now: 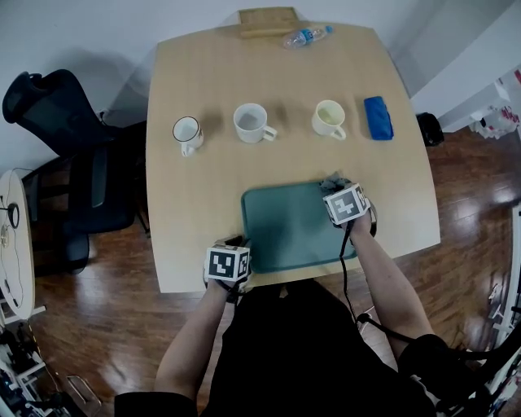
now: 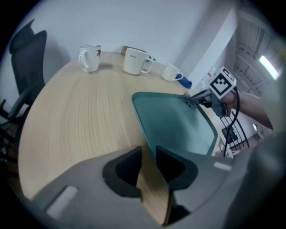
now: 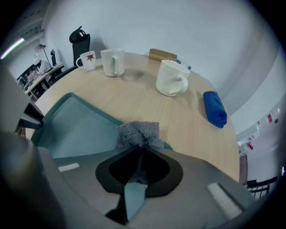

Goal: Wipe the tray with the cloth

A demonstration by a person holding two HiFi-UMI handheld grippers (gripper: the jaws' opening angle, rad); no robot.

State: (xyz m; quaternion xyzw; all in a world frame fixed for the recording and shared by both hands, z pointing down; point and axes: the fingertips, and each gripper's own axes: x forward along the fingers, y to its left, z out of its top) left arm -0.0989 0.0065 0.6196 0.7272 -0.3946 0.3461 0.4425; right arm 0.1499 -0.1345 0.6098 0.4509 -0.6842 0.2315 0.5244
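A teal tray [image 1: 285,232] lies near the front edge of the wooden table [image 1: 195,212]. My right gripper [image 1: 335,189] is over the tray's far right corner, shut on a crumpled grey cloth [image 3: 136,130] that rests on the tray rim [image 3: 85,107] and bunches out ahead of the jaws. My left gripper [image 1: 235,244] is at the tray's near left corner. In the left gripper view its jaws [image 2: 149,150] are closed on the tray's rim [image 2: 139,120], and the right gripper [image 2: 203,96] shows across the tray.
Three white mugs [image 1: 187,132] [image 1: 252,122] [image 1: 329,119] stand in a row behind the tray, with a folded blue cloth [image 1: 378,117] to their right. A water bottle [image 1: 303,37] and a wooden box [image 1: 267,20] lie at the far edge. A black chair [image 1: 73,163] stands on the left.
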